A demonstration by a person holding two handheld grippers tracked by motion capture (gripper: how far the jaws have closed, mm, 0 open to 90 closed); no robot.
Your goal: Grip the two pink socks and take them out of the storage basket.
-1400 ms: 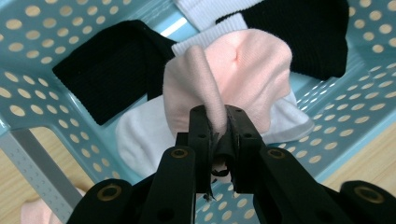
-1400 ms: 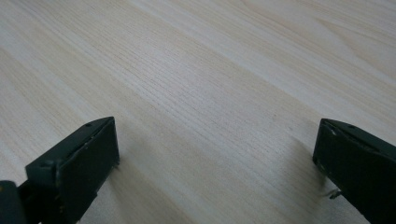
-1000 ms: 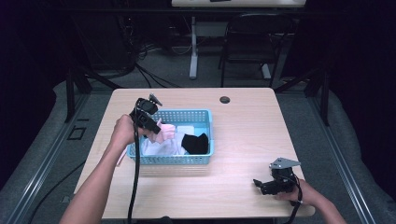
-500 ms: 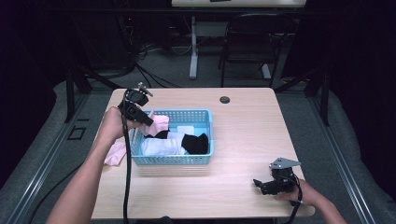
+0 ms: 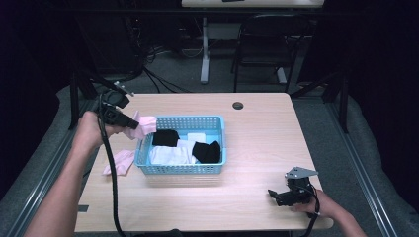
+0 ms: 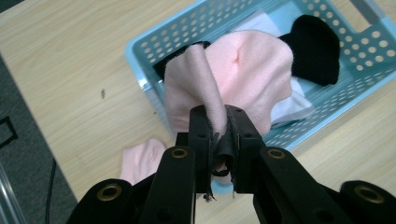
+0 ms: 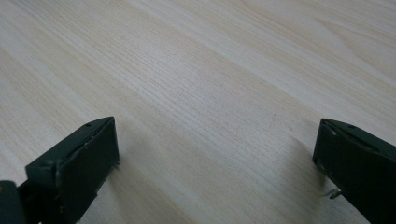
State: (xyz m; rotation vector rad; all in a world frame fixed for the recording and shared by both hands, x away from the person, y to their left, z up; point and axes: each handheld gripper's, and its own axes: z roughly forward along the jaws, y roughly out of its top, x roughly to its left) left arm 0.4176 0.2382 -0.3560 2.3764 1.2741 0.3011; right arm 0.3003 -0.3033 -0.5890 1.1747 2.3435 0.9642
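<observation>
Left gripper (image 6: 218, 140) clamps the pink sock (image 6: 243, 79), hanging lengthwise toward the basket (image 6: 140, 51) (right gripper (image 7: 215, 154) wide).

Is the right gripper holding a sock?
No, the right gripper has open jaws with bare table between them.

No readable text anywhere.
Basket (image 5: 217, 160), socks, table (image 5: 257, 128), both grippers: no labels, brands, nos. or signs legible in high view or either gripper view; dark bg at top of frame too dim to make out any lettering.
</observation>
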